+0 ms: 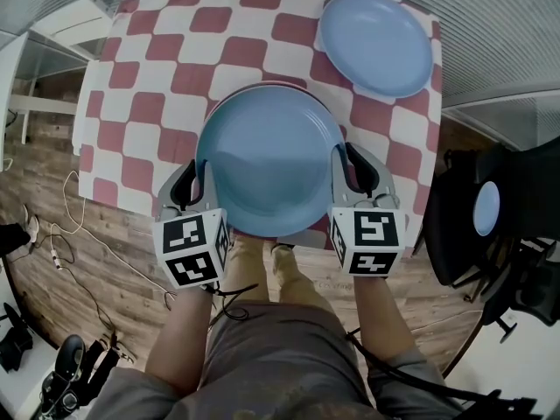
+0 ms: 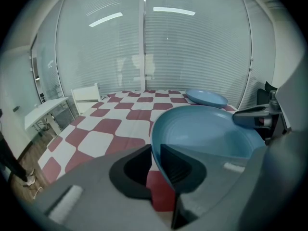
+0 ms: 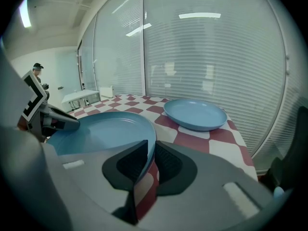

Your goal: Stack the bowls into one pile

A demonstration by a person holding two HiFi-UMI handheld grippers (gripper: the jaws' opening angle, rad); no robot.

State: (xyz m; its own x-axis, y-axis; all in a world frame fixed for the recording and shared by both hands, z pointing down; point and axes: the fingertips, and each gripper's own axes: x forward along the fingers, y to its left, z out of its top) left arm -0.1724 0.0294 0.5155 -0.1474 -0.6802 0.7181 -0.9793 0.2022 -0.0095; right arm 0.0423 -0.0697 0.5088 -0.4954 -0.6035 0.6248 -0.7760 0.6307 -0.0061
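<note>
Shorts [image 1: 271, 357] and both forearms fill 6 o'clock in the head view, with the two marker cubes just above them. The left cube [image 1: 192, 248] and right cube [image 1: 367, 239] carry black-and-white square patterns, and that's the only print I can make out.

The left gripper [image 1: 199, 171] is clamped on the held bowl [image 1: 267, 160] at about 9 o'clock on its rim. The left gripper view shows it well: left gripper [image 2: 155, 165] has its jaws narrow, with the thin rim of the held bowl [image 2: 207, 134] pinched between the ribbed pads. The right gripper [image 1: 346, 157] does the same at about 3 o'clock. In its own view the right gripper [image 3: 151, 162] is closed on the edge of the held bowl [image 3: 106, 129].

That bowl is plain matte light blue, wide and shallow, with no pattern. It sits dead centre in the head view, over the near edge of the table [image 1: 157, 86], which wears a red-and-white checked cloth. In the gripper views it looks tilted and up off the cloth.

The far bowl [image 1: 376, 42] is the same blue, resting on the cloth at 1 o'clock, well apart from the held one. It also shows from the left [image 2: 207, 98] and the right [image 3: 195, 113].
</note>
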